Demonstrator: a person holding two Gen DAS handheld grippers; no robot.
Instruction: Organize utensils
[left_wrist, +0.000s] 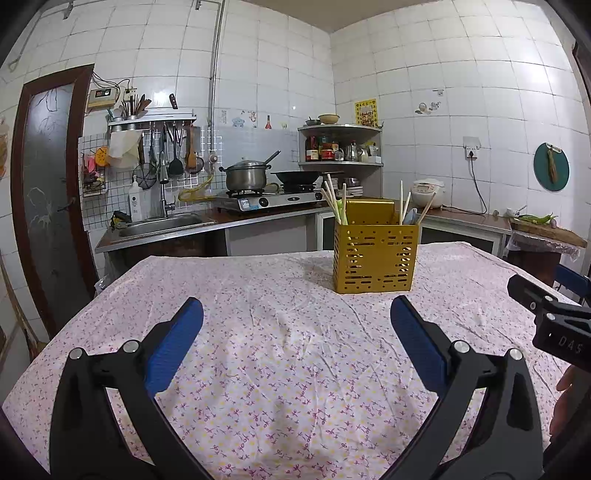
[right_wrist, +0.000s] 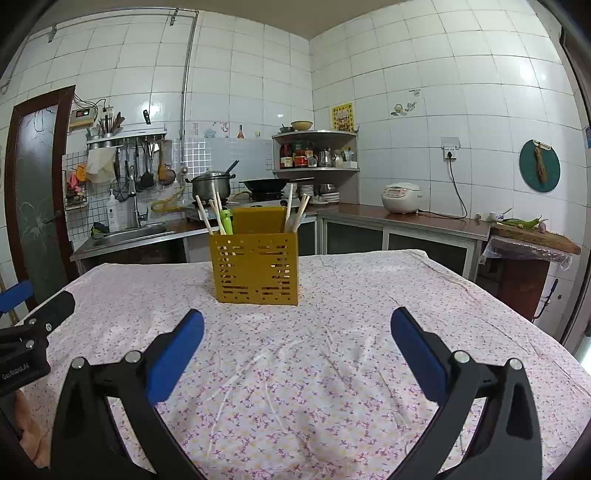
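Observation:
A yellow perforated utensil holder stands upright on the floral tablecloth. Wooden chopsticks lean out of its left and right compartments, with a green-handled utensil on the left side. My left gripper hangs open over the cloth, short of the holder, nothing between its blue pads. My right gripper is open too, the holder ahead and slightly left of it. Each gripper's black body shows at the edge of the other view.
Behind the table runs a kitchen counter with a sink, a gas stove with a pot and a wok, and a rice cooker. A chopping board with green vegetables sits on a stand at the right.

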